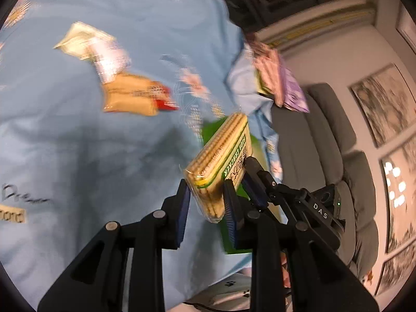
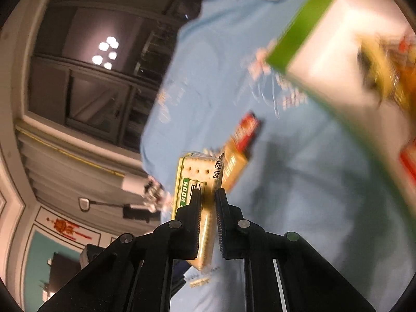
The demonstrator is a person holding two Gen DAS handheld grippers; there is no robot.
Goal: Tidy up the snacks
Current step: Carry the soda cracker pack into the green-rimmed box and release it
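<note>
Between your left gripper fingers sits a clear-wrapped pack of cream soda crackers w/ green label, pinched at its near end, held above the light blue floral cloth on the tabletop. Your right gripper pinches the same pack too. A green-sided box w/ white interior is at upper right in the right view. Two blurred snack packets, pale green and tan-red, lie on the cloth.

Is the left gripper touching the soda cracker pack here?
Touching. The left wrist view shows the left gripper with both blue pads pressed against the sides of the soda cracker pack, no gap visible.
</note>
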